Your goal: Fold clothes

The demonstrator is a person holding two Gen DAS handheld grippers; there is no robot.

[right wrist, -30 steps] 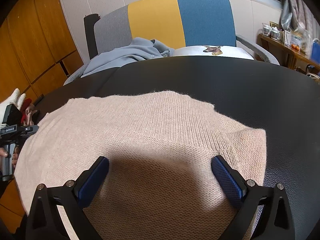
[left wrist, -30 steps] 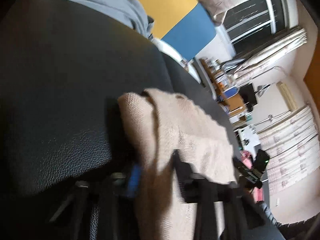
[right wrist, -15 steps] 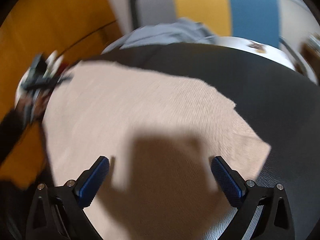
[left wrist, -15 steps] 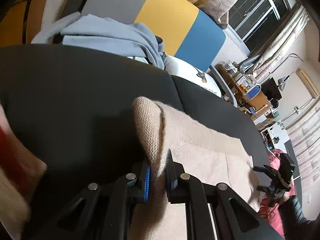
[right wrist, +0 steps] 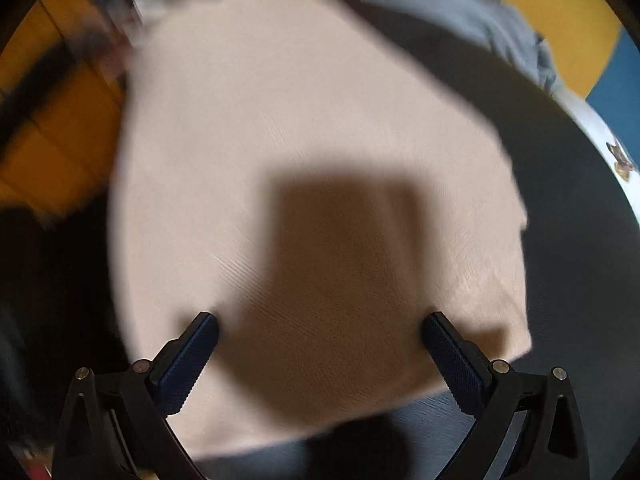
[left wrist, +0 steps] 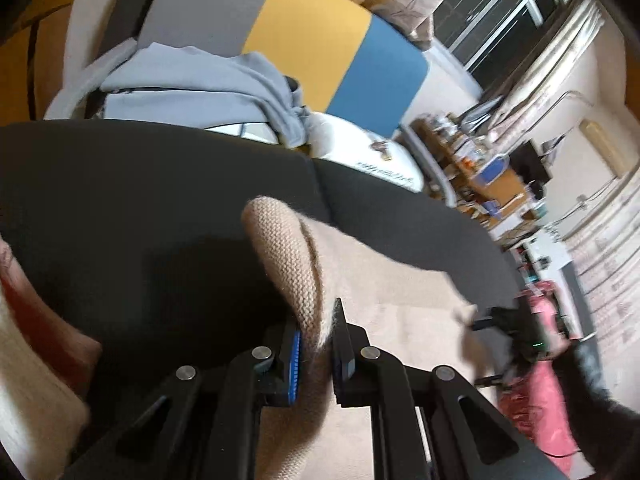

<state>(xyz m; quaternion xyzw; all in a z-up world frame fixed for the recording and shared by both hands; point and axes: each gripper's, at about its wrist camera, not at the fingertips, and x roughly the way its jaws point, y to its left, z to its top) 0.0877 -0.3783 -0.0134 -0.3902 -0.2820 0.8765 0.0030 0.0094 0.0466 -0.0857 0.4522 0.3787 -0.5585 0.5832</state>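
Since a second ago our right gripper [right wrist: 320,356] has swung left over the beige sweater [right wrist: 304,128], fingers wide, empty; left gripper [left wrist: 316,354] pinches its raised edge. Fold unfinished.

Grey, yellow and blue chair back [left wrist: 320,40], cluttered shelf [left wrist: 480,168], curtained window [left wrist: 504,20]
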